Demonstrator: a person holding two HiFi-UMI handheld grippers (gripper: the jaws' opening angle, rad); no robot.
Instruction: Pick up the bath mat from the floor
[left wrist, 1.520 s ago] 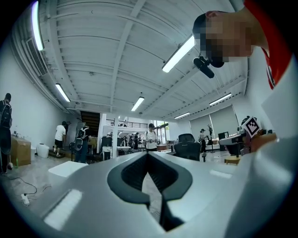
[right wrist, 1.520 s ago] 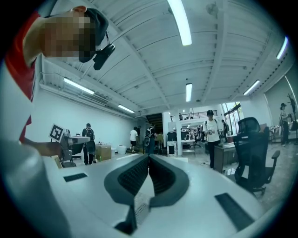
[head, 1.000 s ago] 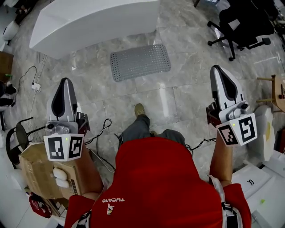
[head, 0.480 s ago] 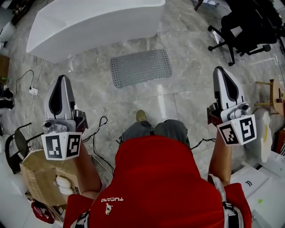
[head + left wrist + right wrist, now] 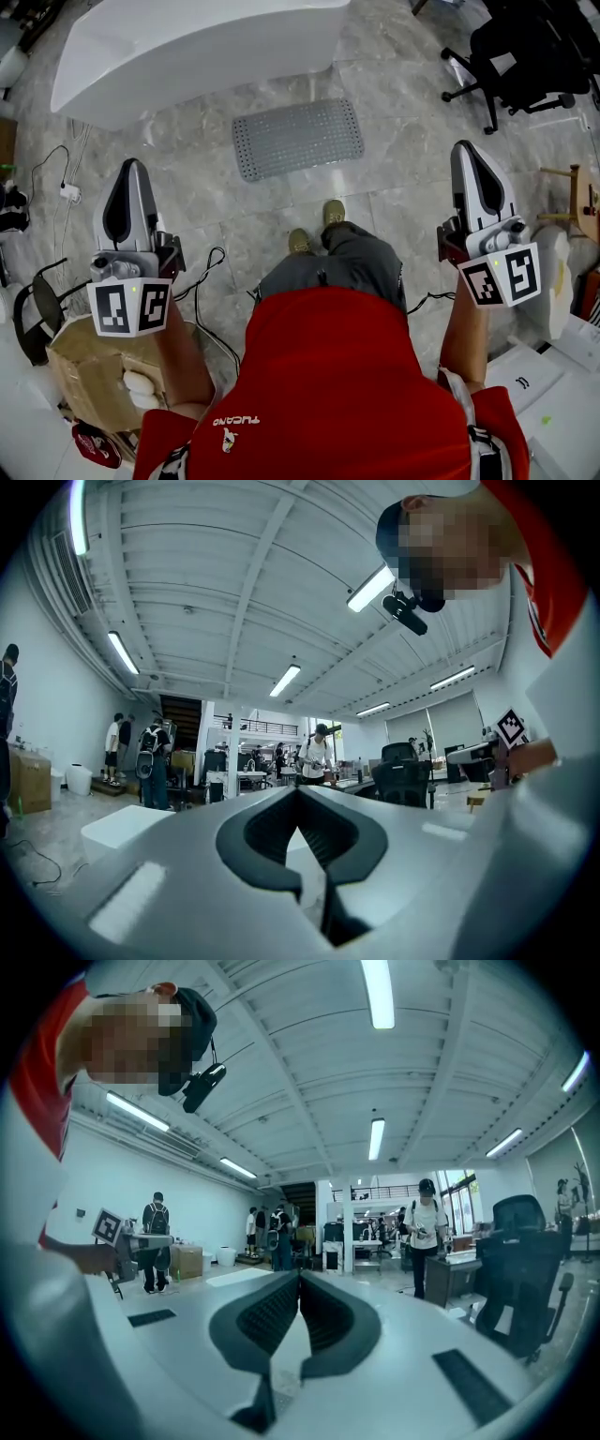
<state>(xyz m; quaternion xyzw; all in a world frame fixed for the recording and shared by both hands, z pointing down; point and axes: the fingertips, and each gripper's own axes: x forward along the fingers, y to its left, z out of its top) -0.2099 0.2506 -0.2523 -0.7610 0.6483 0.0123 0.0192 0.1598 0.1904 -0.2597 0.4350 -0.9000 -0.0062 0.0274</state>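
A grey studded bath mat (image 5: 298, 139) lies flat on the marble floor ahead of the person's feet, just below a white bathtub (image 5: 192, 47). My left gripper (image 5: 132, 167) is held upright at the left, well short of the mat, jaws shut and empty. At the right, my right gripper (image 5: 466, 150) is also upright, shut and empty. In the left gripper view the left gripper (image 5: 297, 794) points out into the room, tips touching. In the right gripper view the right gripper (image 5: 300, 1275) does the same. The mat is not in either gripper view.
A black office chair (image 5: 525, 47) stands at the back right. Cables (image 5: 211, 281) trail across the floor at the left near a cardboard box (image 5: 89, 370). White boxes (image 5: 553, 394) sit at the lower right. Several people stand far off in the hall.
The person has stepped forward: a second foot now shows ahead of the first, and the mat and bathtub have shifted slightly in view. Both grippers stay upright and shut.
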